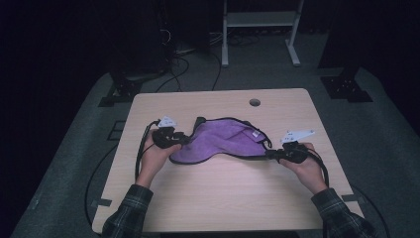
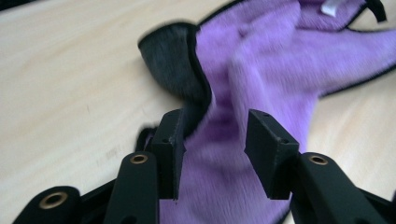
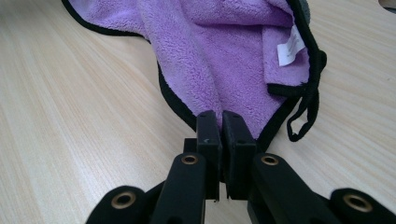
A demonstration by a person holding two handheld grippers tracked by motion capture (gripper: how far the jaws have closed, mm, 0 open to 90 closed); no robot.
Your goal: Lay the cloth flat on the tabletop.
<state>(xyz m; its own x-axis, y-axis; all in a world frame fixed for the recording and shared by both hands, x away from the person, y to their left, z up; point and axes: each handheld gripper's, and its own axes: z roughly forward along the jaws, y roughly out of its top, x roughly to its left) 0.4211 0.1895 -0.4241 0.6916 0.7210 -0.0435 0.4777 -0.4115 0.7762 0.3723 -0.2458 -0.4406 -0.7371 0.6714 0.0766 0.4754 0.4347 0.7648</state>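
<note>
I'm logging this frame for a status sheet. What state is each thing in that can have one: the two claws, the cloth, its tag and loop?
Left claw: open, jaws either side of the cloth's edge.
Right claw: shut on the cloth's black-trimmed edge.
Purple cloth: rumpled, lying on the table, one corner flipped to show its grey underside.
White tag: exposed, facing up.
Black loop: hanging loose at the hem.

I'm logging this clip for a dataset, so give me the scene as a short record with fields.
surface: light wooden table
item: purple fleecy cloth with black edging, rumpled, flat on table
label: white tag near one corner
left tool: jaws open, cloth lying between them
right tool: jaws shut on the cloth's corner
hands: one on each tool, plaid sleeves
</note>
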